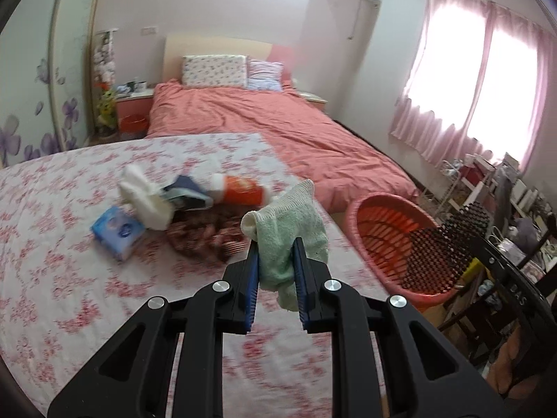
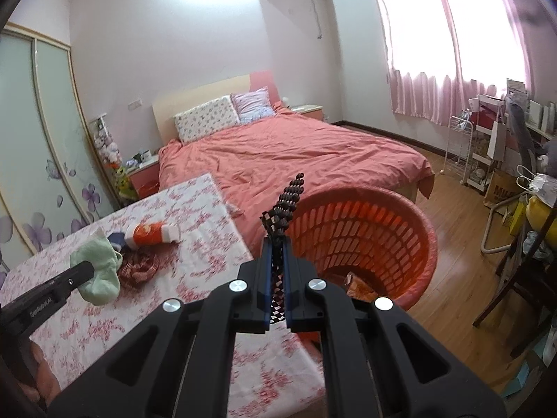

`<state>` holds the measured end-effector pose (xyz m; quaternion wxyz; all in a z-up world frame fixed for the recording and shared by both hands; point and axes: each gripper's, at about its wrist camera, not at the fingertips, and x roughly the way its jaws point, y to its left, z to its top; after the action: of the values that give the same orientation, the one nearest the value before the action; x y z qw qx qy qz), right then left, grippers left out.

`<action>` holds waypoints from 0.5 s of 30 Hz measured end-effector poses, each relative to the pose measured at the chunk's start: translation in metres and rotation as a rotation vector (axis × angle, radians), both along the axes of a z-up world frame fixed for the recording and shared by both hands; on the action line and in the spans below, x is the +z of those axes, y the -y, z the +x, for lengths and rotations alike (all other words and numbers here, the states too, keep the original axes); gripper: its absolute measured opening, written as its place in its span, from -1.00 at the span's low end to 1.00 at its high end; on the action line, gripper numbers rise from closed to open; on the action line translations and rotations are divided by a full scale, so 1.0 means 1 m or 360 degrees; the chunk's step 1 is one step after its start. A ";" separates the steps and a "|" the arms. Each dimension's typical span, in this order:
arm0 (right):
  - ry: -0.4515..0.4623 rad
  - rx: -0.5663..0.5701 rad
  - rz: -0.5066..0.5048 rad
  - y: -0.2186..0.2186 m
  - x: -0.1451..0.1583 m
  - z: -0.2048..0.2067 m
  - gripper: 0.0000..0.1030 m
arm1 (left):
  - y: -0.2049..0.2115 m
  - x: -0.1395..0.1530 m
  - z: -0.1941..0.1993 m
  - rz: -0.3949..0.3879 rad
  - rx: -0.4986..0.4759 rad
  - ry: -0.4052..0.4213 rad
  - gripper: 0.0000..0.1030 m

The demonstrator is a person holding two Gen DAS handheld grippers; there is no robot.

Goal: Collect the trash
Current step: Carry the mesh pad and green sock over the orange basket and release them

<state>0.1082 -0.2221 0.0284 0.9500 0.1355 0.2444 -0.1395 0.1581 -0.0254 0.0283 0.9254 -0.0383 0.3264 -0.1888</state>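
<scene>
My left gripper (image 1: pixel 276 247) is shut on a pale green sock (image 1: pixel 292 230), held above the flowered table (image 1: pixel 69 278). In the right wrist view the same sock (image 2: pixel 99 271) hangs from one left finger (image 2: pixel 78 273). My right gripper (image 2: pixel 277 244) is shut on a black netted strip (image 2: pixel 287 202), which stands up in front of the red slatted basket (image 2: pixel 400 223). That strip (image 1: pixel 435 254) also shows over the basket (image 1: pixel 362 216) in the left wrist view. An orange-and-white sock (image 1: pixel 243 190), a white cloth (image 1: pixel 146 202), a blue tissue pack (image 1: pixel 116 231) and a dark patterned cloth (image 1: pixel 205 240) lie on the table.
The basket stands on the floor at the table's right edge and holds a brown wrapper (image 2: pixel 358 285). A bed (image 2: pixel 296 153) with a salmon cover lies beyond the table. A dark chair (image 2: pixel 515 278), shelves and bags crowd the right side. A wardrobe (image 2: pixel 41 132) lines the left wall.
</scene>
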 end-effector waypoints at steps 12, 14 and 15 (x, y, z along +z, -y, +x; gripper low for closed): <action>0.0107 -0.0143 0.0043 0.056 0.006 -0.005 -0.87 | 0.073 0.004 0.006 -0.0043 -0.0222 0.0039 -0.64; 0.0111 -0.0156 0.0051 0.064 0.004 -0.004 -0.87 | 0.084 0.003 0.007 -0.0044 -0.0258 0.0041 -0.64; 0.0112 -0.0161 0.0054 0.067 0.003 -0.004 -0.87 | 0.090 0.002 0.007 -0.0043 -0.0278 0.0042 -0.64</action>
<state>0.1045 -0.2888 0.0316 0.9472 0.1687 0.2061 -0.1784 0.1653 -0.1158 0.0303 0.9090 -0.0197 0.3138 -0.2737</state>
